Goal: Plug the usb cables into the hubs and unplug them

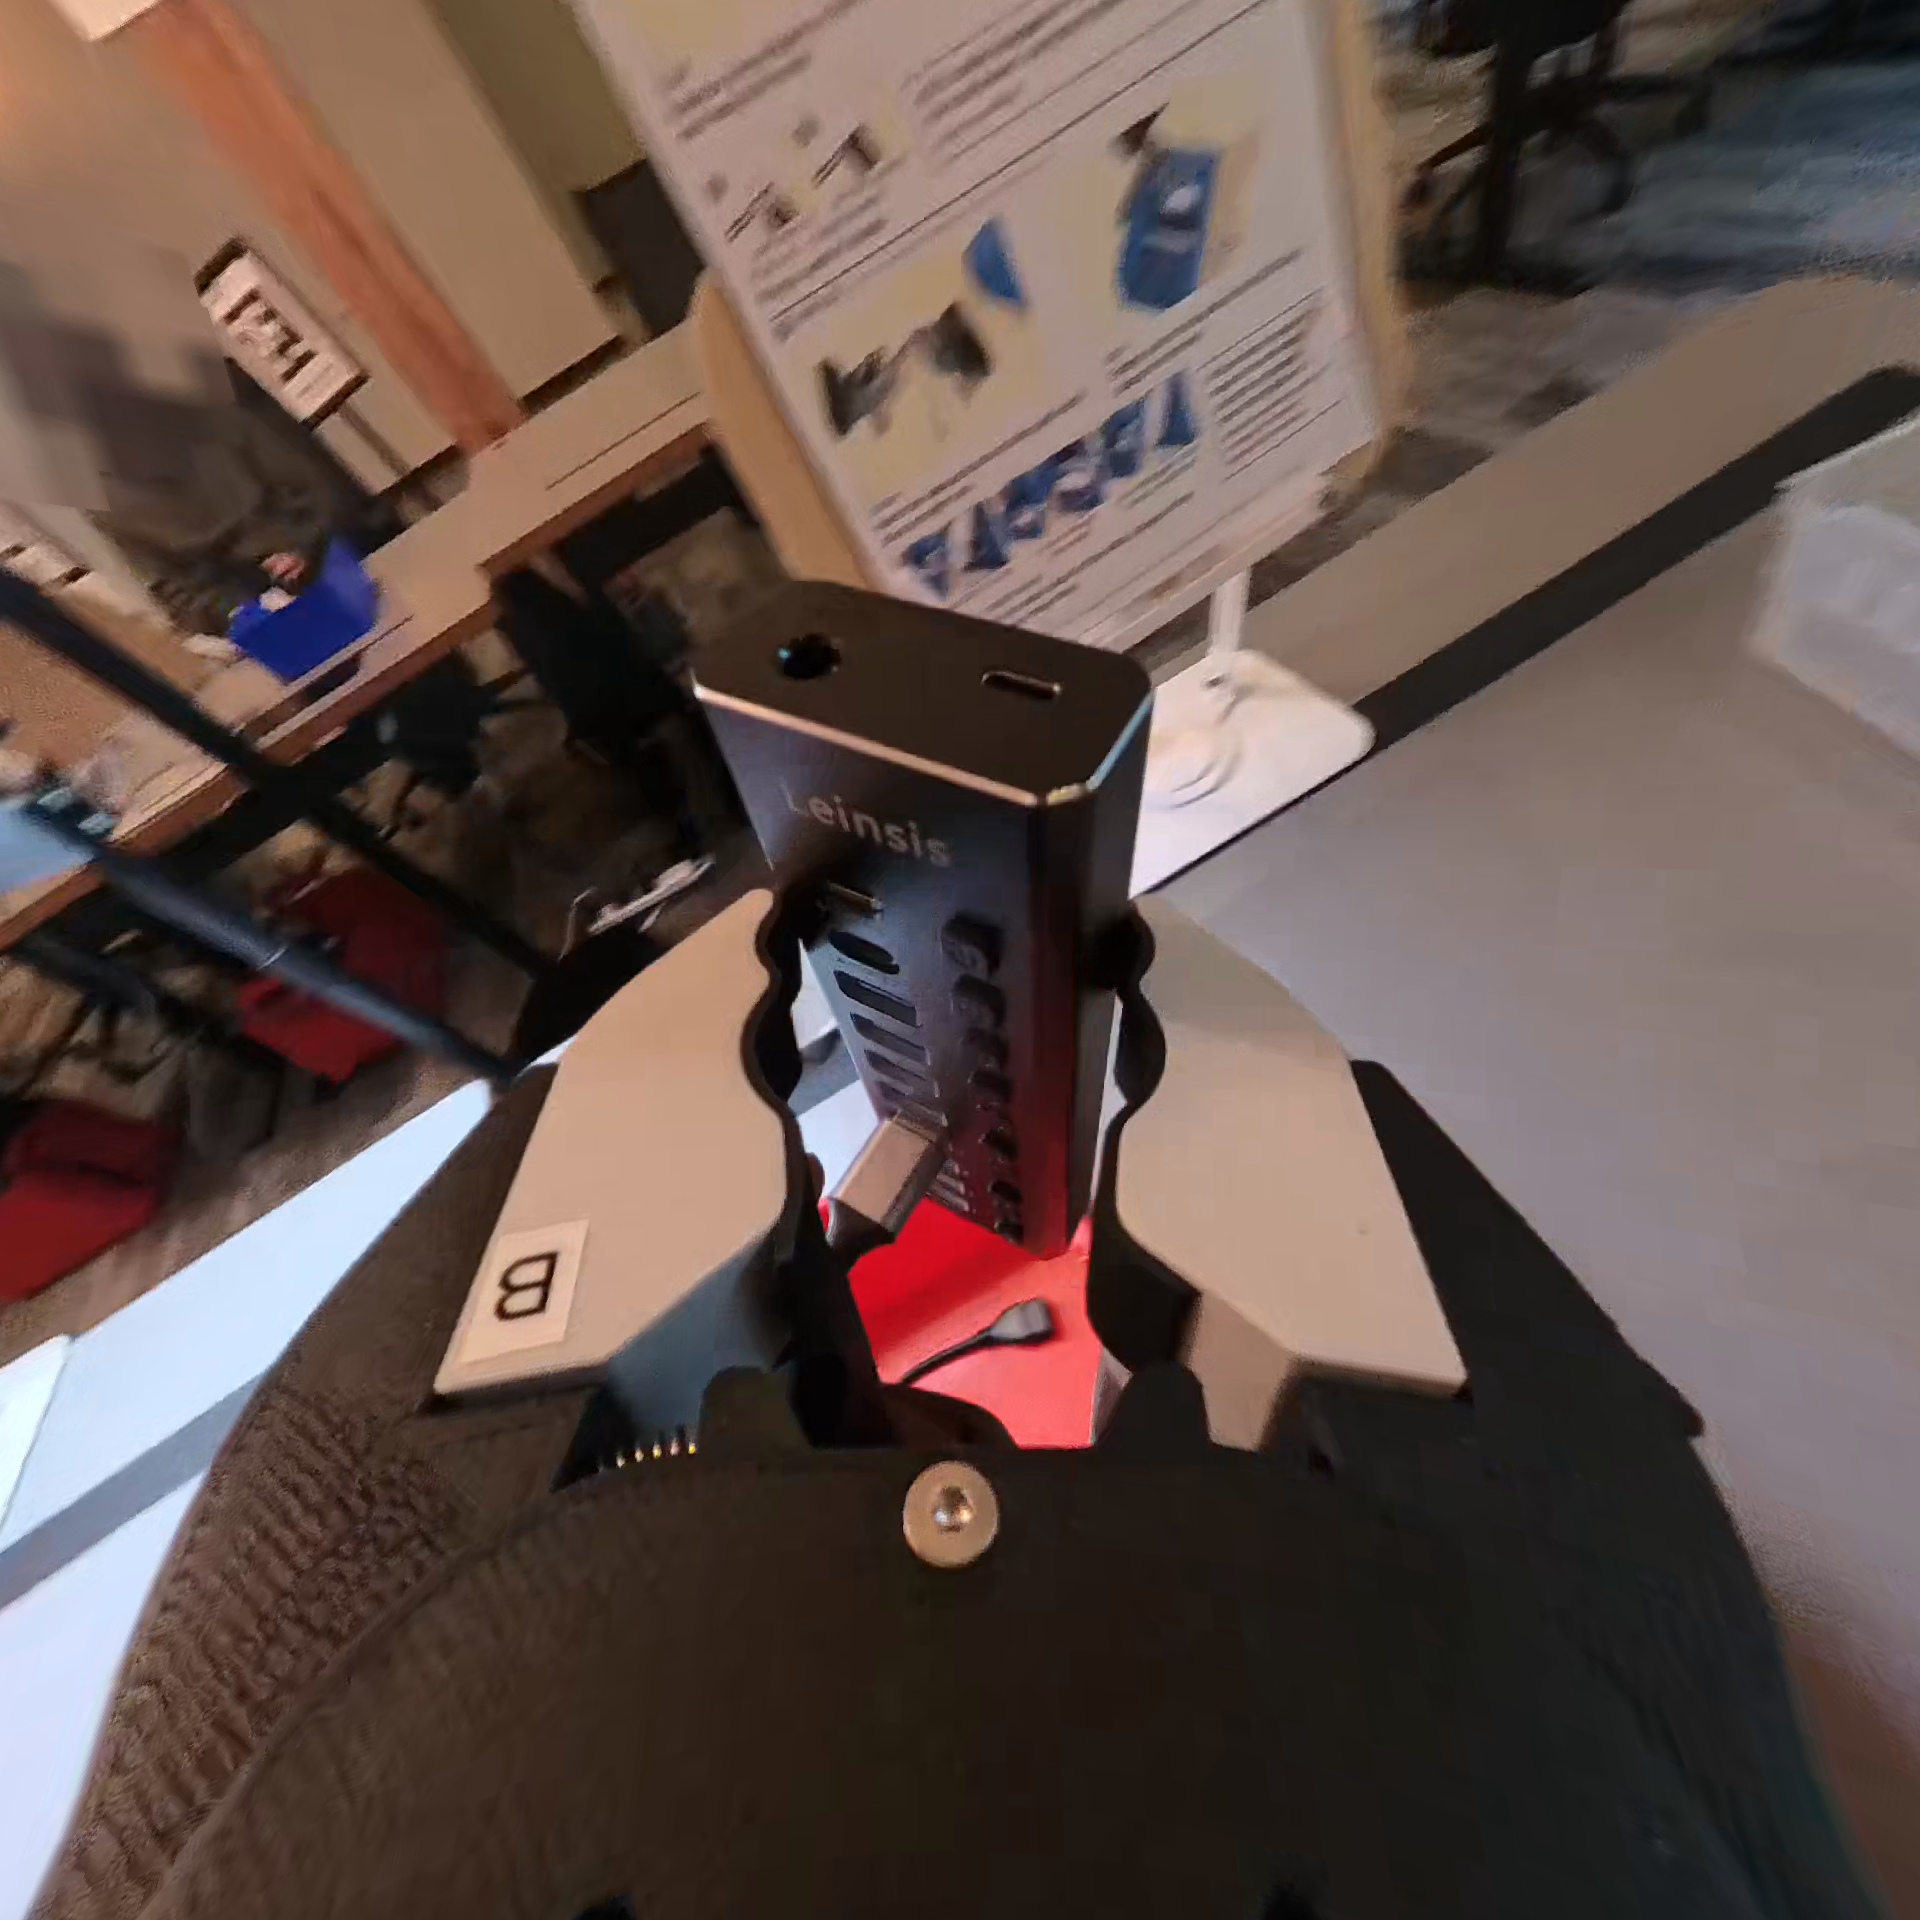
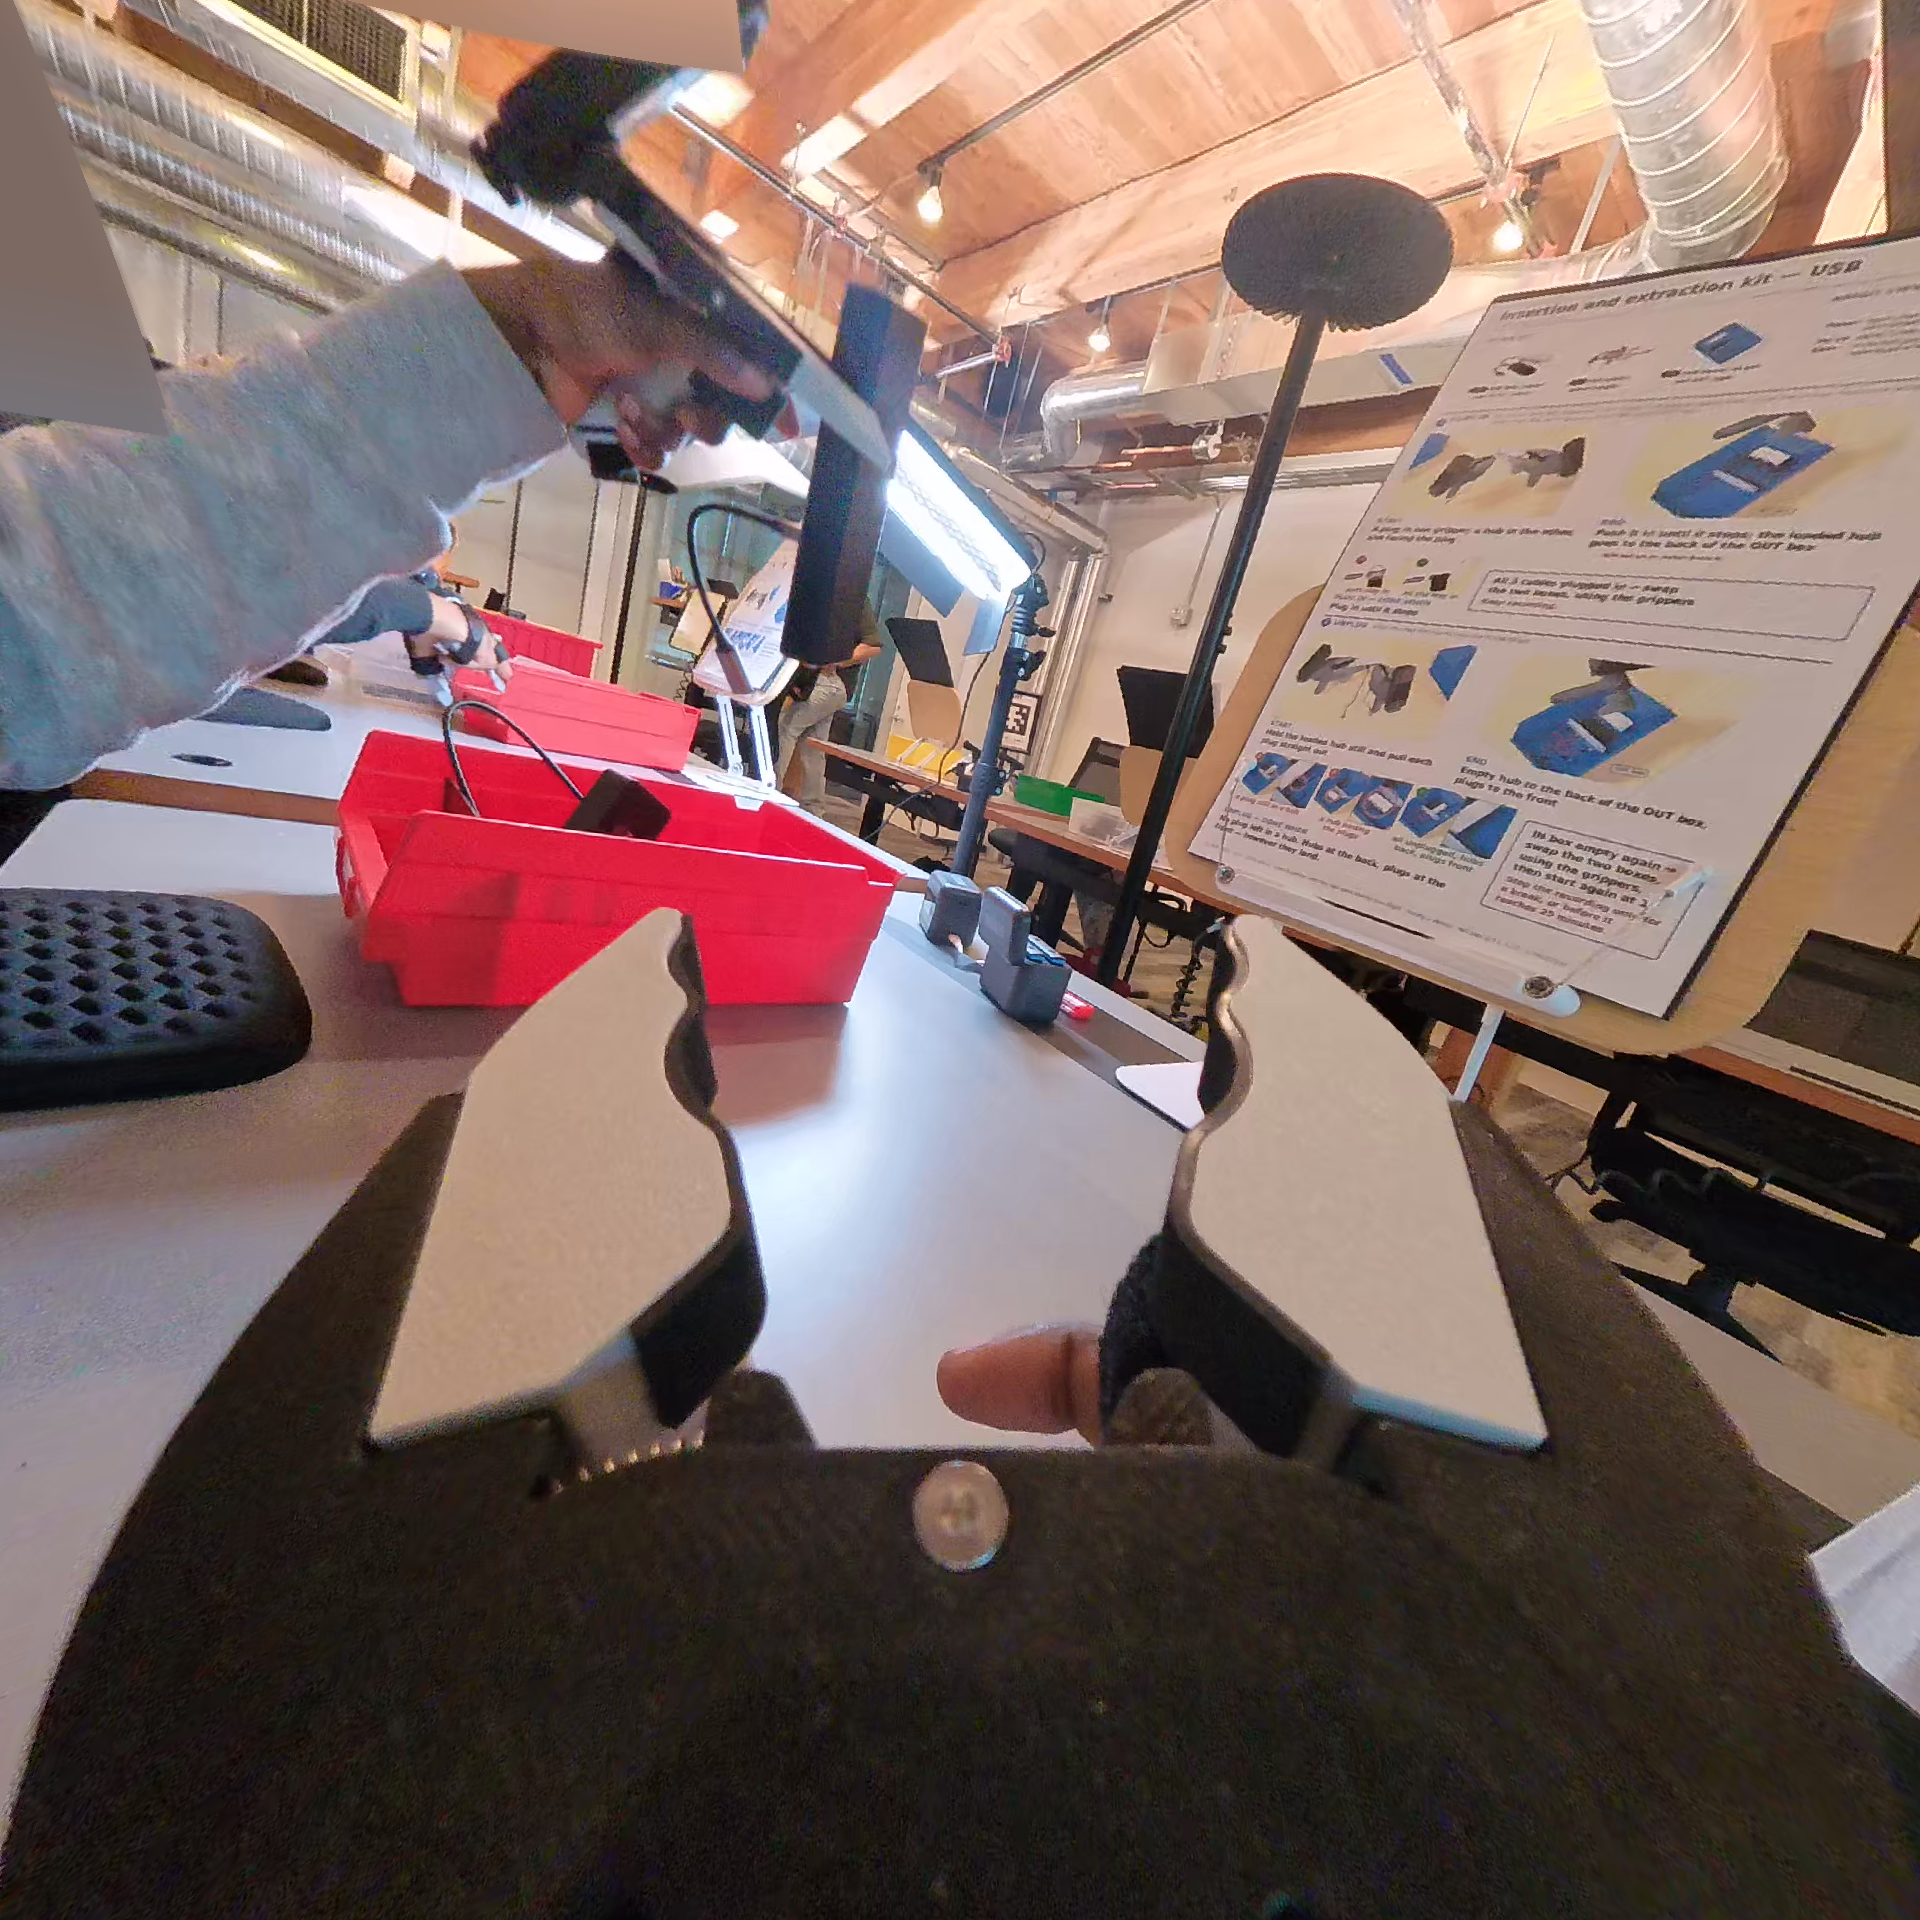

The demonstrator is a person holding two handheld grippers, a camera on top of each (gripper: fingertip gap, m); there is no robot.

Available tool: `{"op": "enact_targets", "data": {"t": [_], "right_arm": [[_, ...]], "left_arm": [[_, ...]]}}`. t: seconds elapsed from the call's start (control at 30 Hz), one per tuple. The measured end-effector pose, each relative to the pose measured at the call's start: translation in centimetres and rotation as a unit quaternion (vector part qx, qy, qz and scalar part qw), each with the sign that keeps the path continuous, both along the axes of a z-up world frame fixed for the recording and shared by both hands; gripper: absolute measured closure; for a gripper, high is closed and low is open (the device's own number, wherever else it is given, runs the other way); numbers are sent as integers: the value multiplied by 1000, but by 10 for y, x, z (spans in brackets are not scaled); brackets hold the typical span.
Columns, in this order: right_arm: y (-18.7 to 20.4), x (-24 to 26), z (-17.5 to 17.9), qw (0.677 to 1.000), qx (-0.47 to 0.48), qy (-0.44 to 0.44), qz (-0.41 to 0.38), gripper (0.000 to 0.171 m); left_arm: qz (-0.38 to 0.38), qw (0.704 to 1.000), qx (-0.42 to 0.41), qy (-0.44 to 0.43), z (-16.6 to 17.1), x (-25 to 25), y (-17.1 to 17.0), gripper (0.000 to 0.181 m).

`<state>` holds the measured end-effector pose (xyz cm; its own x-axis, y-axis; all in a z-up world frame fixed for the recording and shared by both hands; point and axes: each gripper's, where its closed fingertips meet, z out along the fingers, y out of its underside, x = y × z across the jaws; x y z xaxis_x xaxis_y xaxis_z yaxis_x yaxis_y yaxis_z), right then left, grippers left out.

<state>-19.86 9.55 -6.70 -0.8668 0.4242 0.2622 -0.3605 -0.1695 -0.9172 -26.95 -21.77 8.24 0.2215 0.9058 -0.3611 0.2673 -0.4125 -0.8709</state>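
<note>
My left gripper (image 1: 956,935) is shut on a dark metal USB hub (image 1: 914,748) and holds it upright above a red box (image 1: 966,1288). A silver USB plug (image 1: 883,1174) sits in a port near the hub's lower end. A loose black plug (image 1: 1023,1325) lies in the box below. In the right wrist view the left gripper (image 2: 831,416) holds the hub (image 2: 857,478) high over the red box (image 2: 623,904), which contains a black cable (image 2: 509,727) and a black block (image 2: 618,805). My right gripper (image 2: 956,997) is open and empty over the grey table (image 2: 935,1195).
An instruction board (image 2: 1558,623) stands at the right on a white foot. A black mesh pad (image 2: 114,987) lies left of the box. Two grey blocks (image 2: 1013,951) sit at the table's far edge. A black stand pole (image 2: 1236,644) rises behind. Another person's hand (image 2: 457,644) works at farther red boxes. My hands' fingertips stand some 35 cm from each other.
</note>
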Motion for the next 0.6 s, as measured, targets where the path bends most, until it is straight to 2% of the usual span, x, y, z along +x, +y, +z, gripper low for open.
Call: {"op": "enact_targets", "data": {"t": [0.13,0.3,0.43,0.47,0.6], "right_arm": [[-2,1,-2,1000,6,-1,2,79],[-7,4,-7,1000,19,-3,11,80],[-7,4,-9,1000,21,-13,18,81],[-7,4,-9,999,20,-17,20,82],[-8,5,-10,999,23,-27,28,85]], "left_arm": [[-107,993,49,-4,-4,13,60,122],[-212,970,112,-36,-43,26,132,122],[-265,955,124,-55,-81,32,185,118],[-273,953,122,-55,-90,33,196,122],[-289,948,105,-76,-135,36,230,122]]}}
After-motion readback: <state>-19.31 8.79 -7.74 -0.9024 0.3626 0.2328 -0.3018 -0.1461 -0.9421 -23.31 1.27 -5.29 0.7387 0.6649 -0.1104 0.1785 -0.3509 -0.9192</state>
